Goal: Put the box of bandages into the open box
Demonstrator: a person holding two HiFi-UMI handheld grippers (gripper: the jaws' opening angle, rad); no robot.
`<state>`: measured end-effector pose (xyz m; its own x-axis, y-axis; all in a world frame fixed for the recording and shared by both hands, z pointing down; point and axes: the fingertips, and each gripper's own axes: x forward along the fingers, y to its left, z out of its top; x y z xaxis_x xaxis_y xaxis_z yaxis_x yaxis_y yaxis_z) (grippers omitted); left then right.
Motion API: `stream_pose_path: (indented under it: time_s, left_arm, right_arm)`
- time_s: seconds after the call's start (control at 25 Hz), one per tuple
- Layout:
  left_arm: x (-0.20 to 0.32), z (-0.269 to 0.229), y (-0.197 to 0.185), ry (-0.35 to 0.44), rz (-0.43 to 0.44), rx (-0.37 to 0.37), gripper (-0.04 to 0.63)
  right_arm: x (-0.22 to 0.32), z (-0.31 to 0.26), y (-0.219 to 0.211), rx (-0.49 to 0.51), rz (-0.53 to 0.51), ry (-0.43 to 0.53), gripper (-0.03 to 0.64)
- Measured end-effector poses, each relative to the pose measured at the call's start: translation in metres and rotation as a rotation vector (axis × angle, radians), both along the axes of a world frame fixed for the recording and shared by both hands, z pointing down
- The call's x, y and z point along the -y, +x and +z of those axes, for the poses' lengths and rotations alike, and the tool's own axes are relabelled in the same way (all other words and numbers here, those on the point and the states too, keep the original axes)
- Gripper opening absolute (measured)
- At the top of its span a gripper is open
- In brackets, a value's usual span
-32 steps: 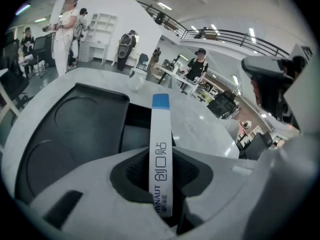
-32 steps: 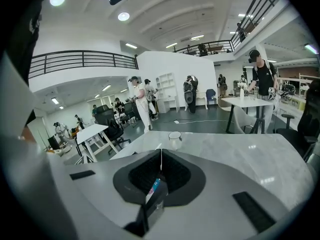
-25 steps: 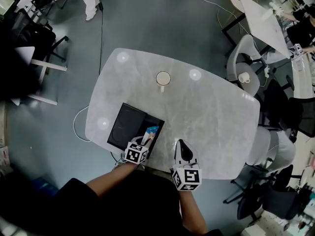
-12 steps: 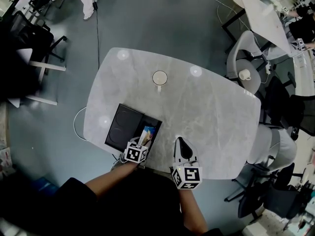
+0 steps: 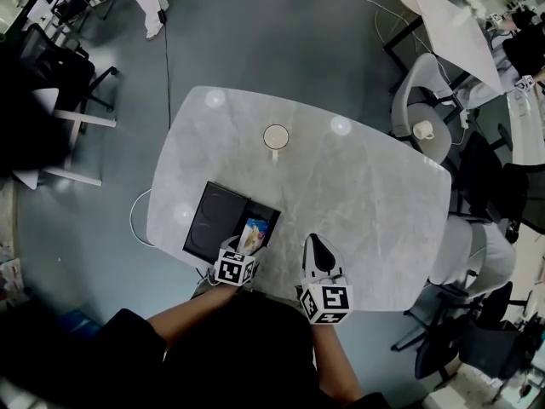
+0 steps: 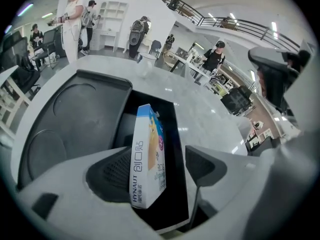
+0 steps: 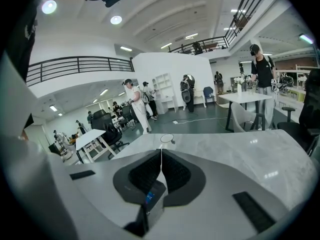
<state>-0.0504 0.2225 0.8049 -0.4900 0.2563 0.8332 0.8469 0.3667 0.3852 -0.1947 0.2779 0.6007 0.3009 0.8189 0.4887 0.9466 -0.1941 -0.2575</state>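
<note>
Left gripper (image 5: 241, 252) jaws are opening, and the blue-and-white cardboard box of bandages (image 6: 148, 154) stands on edge between them, inside the black open box (image 5: 213, 221) at the near edge of the pale marble table (image 5: 358, 194). Right gripper (image 5: 313, 244) is clenched, empty, just beside. Bare tabletop lies beyond; the round white cup (image 5: 276, 136) is well apart.

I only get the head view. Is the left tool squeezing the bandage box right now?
Observer: No. In the left gripper view the left tool is opening its jaws; the box of bandages stands between them, the right pad clear of it.
Operator: What's written on it?
Observer: Its narrow side reads HYNAUT.
Operator: Is the right tool holding anything?
Observer: No. The right gripper view shows the right tool with jaws together, nothing between them.
</note>
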Motion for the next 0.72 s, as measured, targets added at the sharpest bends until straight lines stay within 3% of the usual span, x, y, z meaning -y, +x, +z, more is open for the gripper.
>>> stream_pose_path:
  time_s: [0.52, 0.72]
  left_arm:
    - [-0.014, -0.028, 0.012, -0.119, -0.030, 0.030, 0.345]
    - [-0.019, -0.062, 0.019, -0.227, -0.014, 0.075, 0.345]
  right_arm:
    - [0.025, -0.013, 0.014, 0.009, -0.021, -0.046, 0.014]
    - [0.049, -0.023, 0.021, 0.038, -0.001, -0.069, 0.014]
